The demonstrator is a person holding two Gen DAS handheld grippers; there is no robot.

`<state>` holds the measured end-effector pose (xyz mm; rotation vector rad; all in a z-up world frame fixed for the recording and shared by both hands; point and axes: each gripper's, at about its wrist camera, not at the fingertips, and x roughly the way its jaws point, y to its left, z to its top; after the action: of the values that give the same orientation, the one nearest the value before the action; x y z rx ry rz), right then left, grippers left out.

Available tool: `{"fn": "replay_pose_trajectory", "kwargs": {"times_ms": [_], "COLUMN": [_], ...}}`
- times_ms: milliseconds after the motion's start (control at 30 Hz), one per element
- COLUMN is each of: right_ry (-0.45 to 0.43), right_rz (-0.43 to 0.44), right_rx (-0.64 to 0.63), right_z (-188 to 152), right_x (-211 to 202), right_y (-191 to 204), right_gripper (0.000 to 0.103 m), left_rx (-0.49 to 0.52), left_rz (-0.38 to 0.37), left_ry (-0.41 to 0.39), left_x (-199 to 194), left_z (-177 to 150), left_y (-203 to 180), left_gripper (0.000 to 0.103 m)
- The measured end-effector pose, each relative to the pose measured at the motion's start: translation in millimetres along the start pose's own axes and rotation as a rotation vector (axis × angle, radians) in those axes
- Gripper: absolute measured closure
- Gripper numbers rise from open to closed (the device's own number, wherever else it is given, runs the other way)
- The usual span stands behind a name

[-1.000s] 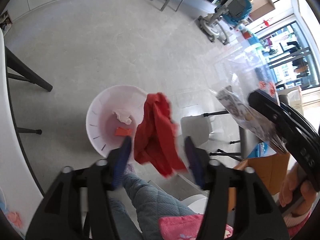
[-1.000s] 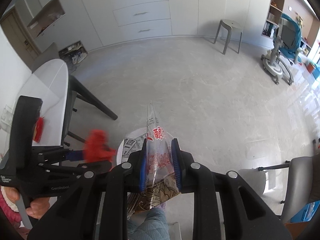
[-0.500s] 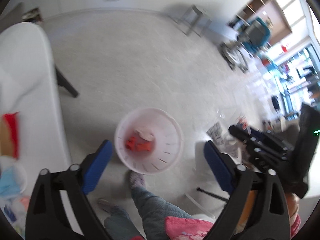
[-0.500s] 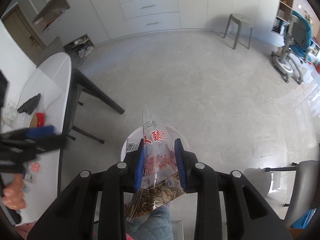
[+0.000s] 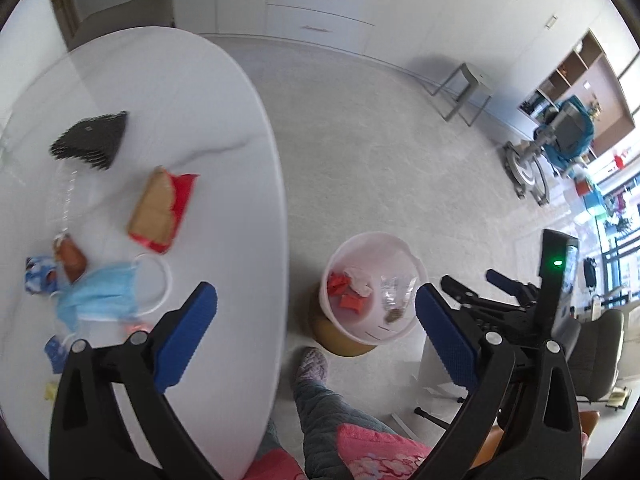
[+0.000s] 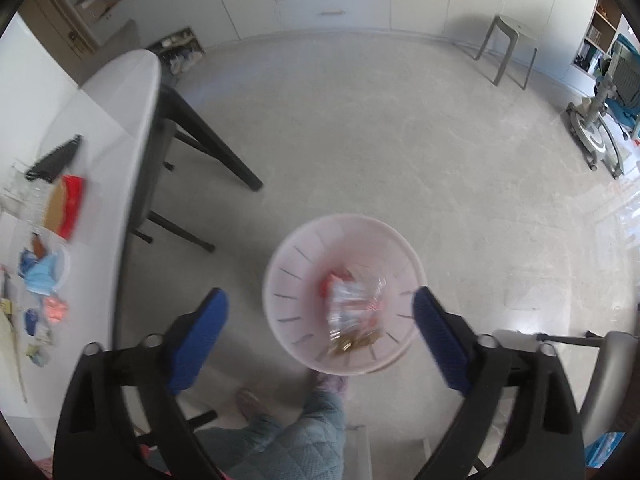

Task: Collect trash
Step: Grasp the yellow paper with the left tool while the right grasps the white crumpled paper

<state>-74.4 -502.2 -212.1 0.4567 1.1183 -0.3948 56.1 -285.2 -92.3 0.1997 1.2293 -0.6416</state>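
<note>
The pink bin (image 5: 347, 249) stands on the floor beside the white table (image 5: 224, 128). In it lie red scraps (image 5: 340, 286), a tissue and a clear snack bag (image 6: 352, 312). My left gripper (image 5: 316, 300) hangs above the table's edge, its jaws opening with nothing between them. On the table lie a blue face mask (image 5: 100, 296), a red and brown wrapper (image 5: 160, 210), a black comb-like piece (image 5: 90, 146) and a blue-white wrapper (image 5: 38, 280). My right gripper (image 6: 320, 300) is over the bin (image 6: 288, 276), jaws opening and empty.
A person's quilted leg and slipper (image 5: 312, 368) stand next to the bin. Black table legs (image 6: 208, 140) slant down at the left. A grey stool (image 5: 466, 88) is by the cabinets, a grey chair (image 6: 608, 380) at the right and an exercise machine (image 5: 560, 136) farther off.
My left gripper let go of the red piece, spread wide and swung up and left over the table. My right gripper opened and the clear snack bag dropped into the bin.
</note>
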Motion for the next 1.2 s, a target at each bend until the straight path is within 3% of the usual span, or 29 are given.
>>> {"fn": "replay_pose_trajectory", "kwargs": {"times_ms": [300,467,733,1000,1200], "right_ry": [-0.111,-0.104,-0.048,-0.014,0.012], "right_rz": [0.1,0.158,0.238,0.241,0.222], "right_rx": [-0.138,-0.265,-0.413,-0.525,-0.568], "right_z": [3.4,-10.3,-48.8,-74.7,-86.0], "right_x": [-63.6,-73.8,-67.5,-59.4,-52.6], "right_y": [110.7,185.6,282.0,331.3,353.2], "right_gripper": [0.002,0.002,0.002,0.002,0.002], "left_rx": [-0.129,-0.225,-0.425,-0.468,-0.467], "left_rz": [0.109,0.221,0.287,0.305,0.323], "left_ry": [-0.079,-0.095,-0.107,-0.069,-0.023], "left_x": [-46.9,-64.6,-66.4,-30.0,-2.9], "left_z": [-52.4,-100.3,-175.1,-203.8,-201.3], "left_y": [91.4,163.4,268.0,313.5,329.1], "left_gripper": [0.008,0.008,0.008,0.008,0.023]}}
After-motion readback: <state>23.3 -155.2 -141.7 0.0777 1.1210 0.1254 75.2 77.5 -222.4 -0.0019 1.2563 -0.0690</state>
